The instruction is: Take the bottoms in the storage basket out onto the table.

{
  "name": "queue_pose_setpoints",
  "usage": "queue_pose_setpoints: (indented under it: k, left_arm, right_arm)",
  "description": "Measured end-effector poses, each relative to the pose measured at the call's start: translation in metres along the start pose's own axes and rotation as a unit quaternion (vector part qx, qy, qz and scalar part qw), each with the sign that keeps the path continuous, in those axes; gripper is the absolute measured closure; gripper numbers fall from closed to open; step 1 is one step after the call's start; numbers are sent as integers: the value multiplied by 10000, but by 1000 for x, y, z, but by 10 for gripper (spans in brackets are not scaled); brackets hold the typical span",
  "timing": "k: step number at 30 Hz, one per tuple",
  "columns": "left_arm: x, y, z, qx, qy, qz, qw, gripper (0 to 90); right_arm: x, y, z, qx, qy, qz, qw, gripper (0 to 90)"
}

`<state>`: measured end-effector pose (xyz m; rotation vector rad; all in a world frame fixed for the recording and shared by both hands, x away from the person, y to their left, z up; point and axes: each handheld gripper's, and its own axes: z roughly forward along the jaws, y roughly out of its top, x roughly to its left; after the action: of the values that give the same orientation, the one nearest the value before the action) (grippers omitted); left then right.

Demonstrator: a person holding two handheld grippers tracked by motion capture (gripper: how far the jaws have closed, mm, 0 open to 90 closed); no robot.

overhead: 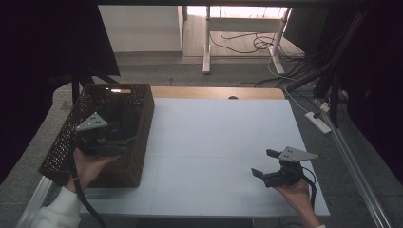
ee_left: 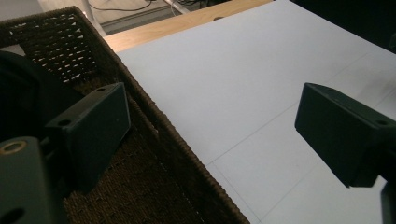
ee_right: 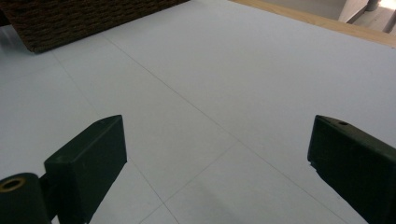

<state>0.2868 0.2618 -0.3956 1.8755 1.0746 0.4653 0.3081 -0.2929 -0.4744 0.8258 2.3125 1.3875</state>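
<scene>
A brown woven basket [overhead: 140, 142] stands on the left of the white table top [overhead: 218, 133]. My left gripper [overhead: 111, 130] hovers over the basket's right side, jaws wide open. In the left gripper view [ee_left: 215, 112], one jaw hangs over the basket's inside and the other over the white surface, with the basket wall [ee_left: 159, 140] running between them. Something dark [ee_left: 21, 98] lies inside the basket; I cannot tell what it is. My right gripper [overhead: 265, 163] is held low near the table's front right, open with nothing in it, and below it [ee_right: 219, 137] is bare table.
A wooden strip [overhead: 214, 92] edges the table's far side. Beyond it are floor cables [overhead: 247, 42] and white desk legs [overhead: 207, 47]. A power strip [overhead: 319, 121] lies on the floor to the right. The basket's corner [ee_right: 70, 18] sits far left of the right gripper.
</scene>
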Motion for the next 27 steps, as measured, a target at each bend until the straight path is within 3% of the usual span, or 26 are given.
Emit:
queue_pose_setpoints:
  k: [12, 15, 27]
  left_arm:
    - [15, 12, 1, 8, 252, 18, 9997, 100]
    - [18, 15, 2, 23, 329, 111, 9994, 103]
    - [35, 25, 2, 50, 422, 21, 9991, 104]
  right_arm:
    - [-1, 1, 0, 17, -4, -28, 10000, 46]
    - [-1, 1, 0, -5, -38, -19, 10000, 45]
    - [-1, 0, 3, 48, -14, -17, 10000, 46]
